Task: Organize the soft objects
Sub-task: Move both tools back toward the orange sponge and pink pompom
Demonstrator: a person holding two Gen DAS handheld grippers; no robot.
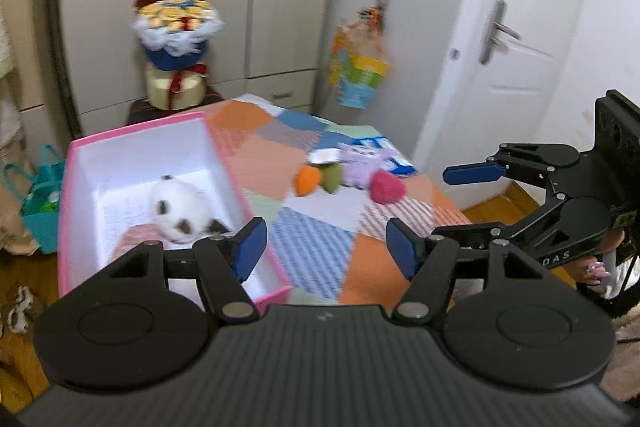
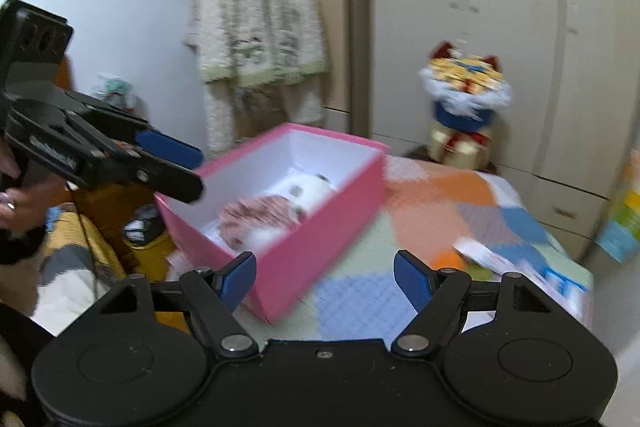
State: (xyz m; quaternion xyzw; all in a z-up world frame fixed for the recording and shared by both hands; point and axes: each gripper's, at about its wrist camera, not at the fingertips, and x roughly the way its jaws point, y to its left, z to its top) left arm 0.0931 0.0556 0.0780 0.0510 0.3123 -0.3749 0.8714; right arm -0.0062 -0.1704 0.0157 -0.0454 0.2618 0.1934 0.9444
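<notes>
In the pink box (image 1: pixel 80 163), at 9 o'clock on the patchwork tabletop (image 1: pixel 316 227): panda plush (image 1: pixel 176 205) stowed. Still out at 1 o'clock: orange (image 1: pixel 306 179), green (image 1: pixel 332 177), lilac (image 1: pixel 362 163), red (image 1: pixel 386 187) toys. Left claw (image 1: pixel 326 247) and right claw (image 2: pixel 325 279) both wide, empty.

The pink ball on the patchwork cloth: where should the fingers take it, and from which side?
Probably across the middle of the pink ball, from above. It is round, and the purple plush toy lies close on its far-left side; the near and right sides are free.
</notes>
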